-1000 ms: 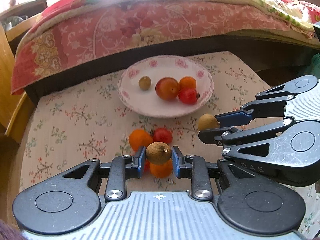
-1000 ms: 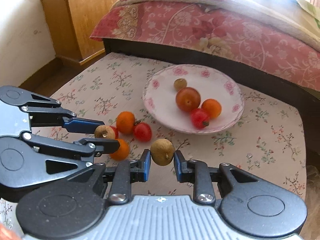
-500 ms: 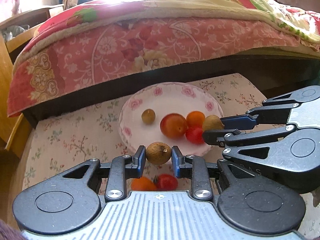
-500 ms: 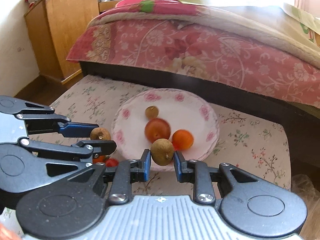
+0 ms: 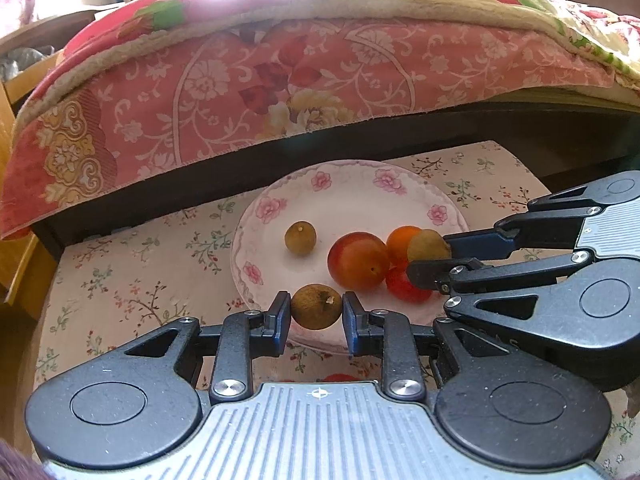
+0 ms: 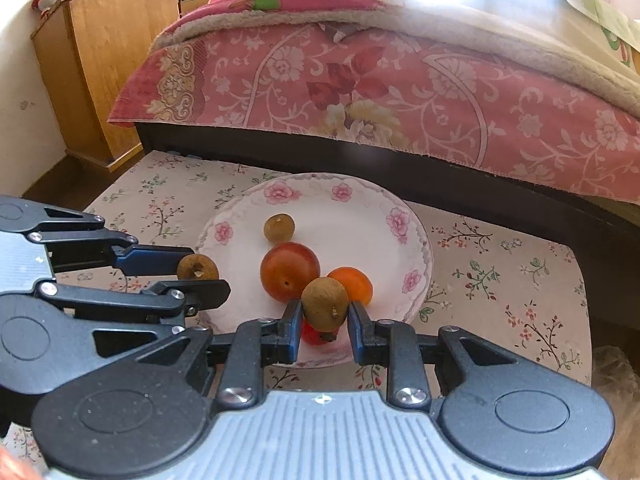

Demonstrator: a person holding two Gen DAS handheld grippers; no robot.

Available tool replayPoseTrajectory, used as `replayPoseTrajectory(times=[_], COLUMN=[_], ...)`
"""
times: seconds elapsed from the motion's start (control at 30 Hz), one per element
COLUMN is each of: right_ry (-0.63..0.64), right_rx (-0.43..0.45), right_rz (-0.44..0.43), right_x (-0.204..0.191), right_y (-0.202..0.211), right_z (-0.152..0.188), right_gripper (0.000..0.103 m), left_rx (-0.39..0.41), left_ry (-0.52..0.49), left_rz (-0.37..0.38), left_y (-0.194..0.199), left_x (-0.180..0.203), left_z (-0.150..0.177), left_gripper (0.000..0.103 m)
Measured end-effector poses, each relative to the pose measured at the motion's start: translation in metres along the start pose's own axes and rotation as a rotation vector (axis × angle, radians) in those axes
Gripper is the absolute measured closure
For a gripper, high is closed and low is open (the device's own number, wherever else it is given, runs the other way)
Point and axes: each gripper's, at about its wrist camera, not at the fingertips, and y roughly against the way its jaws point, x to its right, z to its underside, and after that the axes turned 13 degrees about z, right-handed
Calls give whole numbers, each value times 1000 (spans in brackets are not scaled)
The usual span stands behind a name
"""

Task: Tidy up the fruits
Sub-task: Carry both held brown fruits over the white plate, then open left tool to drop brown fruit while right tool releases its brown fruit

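1. Over the near rim of the round, glossy white plate [image 5: 436, 213] with pink flower prints, the left gripper [image 5: 316, 312] has its blue-padded fingers [image 5: 279, 316] closed on a small, rough-skinned brown fruit [image 5: 316, 312].
2. Beside it, the right gripper [image 6: 325, 307] pinches a second brown fruit [image 6: 325, 300] above the plate's middle.
3. On the plate lie a third brown fruit [image 5: 300, 238], a smooth red-orange plum-like fruit [image 5: 358, 260], a small orange [image 5: 400, 240] and a shiny red tomato [image 5: 406, 286].
4. Under the plate, a floral cloth covers the tabletop [image 6: 500, 256], near a bed with a pink patterned quilt [image 6: 360, 80].
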Motion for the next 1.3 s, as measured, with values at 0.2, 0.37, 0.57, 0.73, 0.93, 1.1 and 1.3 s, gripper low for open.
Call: replayPoseTrajectory(times=[0.2,0.37,0.57,0.73,0.93,1.1,1.3], right_ry=[3,18,15,-1,-8,-18,-54], right_rx=[10,31,60,73,87,99,116], right_rz=[-3,-1,5,-1,-16,-15,-4], right_x=[1,-1,2,7,7,9,18], right_y=[-8,-16,-23,-26,-25,-22,-15], right_z=[-5,-8,-13,-16,-18,-20,-25], right_gripper=[74,74,74,73,73,71,71], left_rx=[-17,-28,-22,-13,-7,6,25], left_ry=[3,7,20,7,18,27,43], left_rz=[-14,-26,-24,-22,-31,-43,-53], left_y=[-14,-24,-32,-36,-32,-28,-20], left_x=[-5,-9,-13,-9,-13,-16,-21], left_z=[-2,-2,-6,-9,-10,-11,-13], left_gripper=[69,69,68,63,60,60,60])
